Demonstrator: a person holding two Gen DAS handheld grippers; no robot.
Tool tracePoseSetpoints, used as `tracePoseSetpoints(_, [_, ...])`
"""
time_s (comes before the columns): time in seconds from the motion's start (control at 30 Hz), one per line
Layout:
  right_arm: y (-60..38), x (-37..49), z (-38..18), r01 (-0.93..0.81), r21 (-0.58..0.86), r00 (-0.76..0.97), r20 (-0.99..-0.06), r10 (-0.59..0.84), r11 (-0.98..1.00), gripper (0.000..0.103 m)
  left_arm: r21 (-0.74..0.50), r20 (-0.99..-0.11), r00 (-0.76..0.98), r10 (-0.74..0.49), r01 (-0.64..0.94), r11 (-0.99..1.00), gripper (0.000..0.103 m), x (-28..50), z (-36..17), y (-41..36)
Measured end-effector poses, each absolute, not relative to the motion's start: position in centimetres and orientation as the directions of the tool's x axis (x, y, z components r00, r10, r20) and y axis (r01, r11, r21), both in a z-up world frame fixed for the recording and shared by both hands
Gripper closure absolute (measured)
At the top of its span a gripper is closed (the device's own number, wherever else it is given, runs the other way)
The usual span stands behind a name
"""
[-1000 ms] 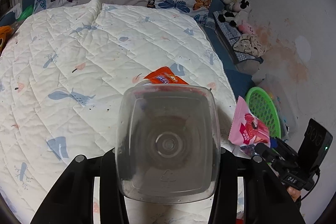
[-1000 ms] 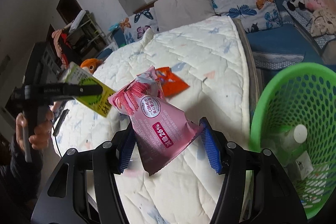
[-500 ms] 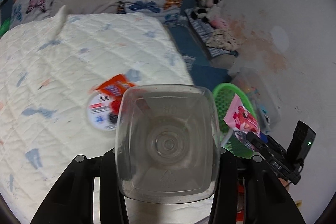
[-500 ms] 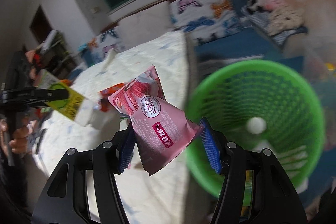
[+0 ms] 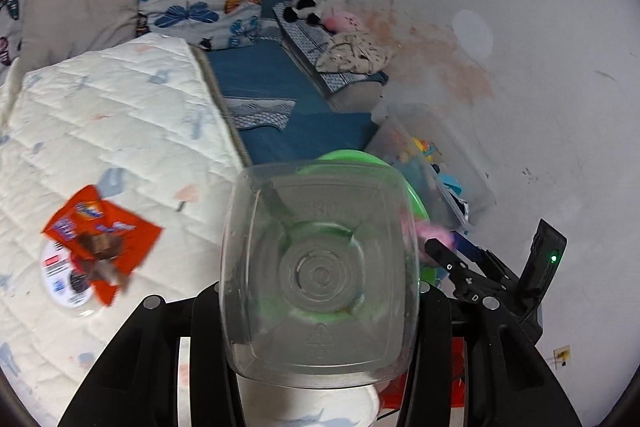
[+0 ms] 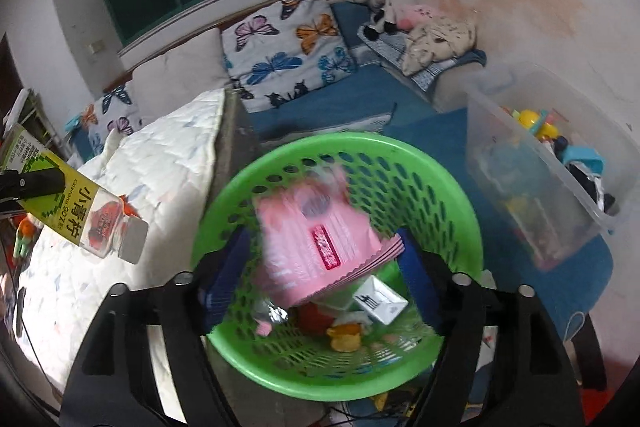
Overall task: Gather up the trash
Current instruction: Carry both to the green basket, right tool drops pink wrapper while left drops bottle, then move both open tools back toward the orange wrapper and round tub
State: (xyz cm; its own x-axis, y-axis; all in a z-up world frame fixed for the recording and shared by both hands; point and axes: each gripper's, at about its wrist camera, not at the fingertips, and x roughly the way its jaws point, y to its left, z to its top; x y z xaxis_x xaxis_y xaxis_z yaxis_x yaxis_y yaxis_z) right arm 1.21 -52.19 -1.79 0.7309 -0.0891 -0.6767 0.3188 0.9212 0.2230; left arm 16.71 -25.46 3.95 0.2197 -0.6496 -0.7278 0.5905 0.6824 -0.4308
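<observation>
My left gripper (image 5: 320, 307) is shut on a clear square plastic bottle (image 5: 320, 275), seen bottom-on; its green-labelled side shows in the right wrist view (image 6: 76, 211). My right gripper (image 6: 320, 267) has opened above the green mesh basket (image 6: 452, 203). The pink snack wrapper (image 6: 320, 239), blurred, sits loose between the spread blue pads and drops toward the basket. The basket holds several pieces of trash. An orange wrapper (image 5: 100, 239) and a round lid (image 5: 64, 283) lie on the white quilt.
The bed with white quilt (image 5: 112, 131) is left of the basket. A clear bin of toys (image 6: 552, 179) stands right of it, by the stained wall. Butterfly pillows (image 6: 288, 59) and plush toys (image 6: 384, 3) lie at the back. Blue floor mat (image 6: 352, 107) lies around the basket.
Both grippers swung right, from the bed to the basket. My right gripper opened and let go of the pink wrapper, which now falls. The left still holds the bottle.
</observation>
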Motion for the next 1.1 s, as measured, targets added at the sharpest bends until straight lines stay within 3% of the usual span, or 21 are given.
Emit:
tracePoseSetpoints(0.77, [-52.7,-2.0,-2.1,0.334,0.281,0.744,-0.665,-0.068,0.9,0.02,-0.39,-0.803,0.121,-0.583,0.633,0.668,0.06,15.2,-2.2,-33.7])
tracePoseSetpoints(0.9, [-52.4,-2.2,-1.9,0.328,0.282,0.749,-0.66,-0.066,0.902,0.02,-0.398,-0.796,0.116,-0.594,0.64,0.658,0.048,14.9,-2.2,-33.7])
tracePoseSetpoints(1.1, [-51.4,-2.3,-1.3,0.305,0.288,0.76,-0.648,-0.05,0.908,0.02,-0.382,-0.788,0.149,-0.598,0.643,0.664,0.047,14.7,-1.3,-32.1])
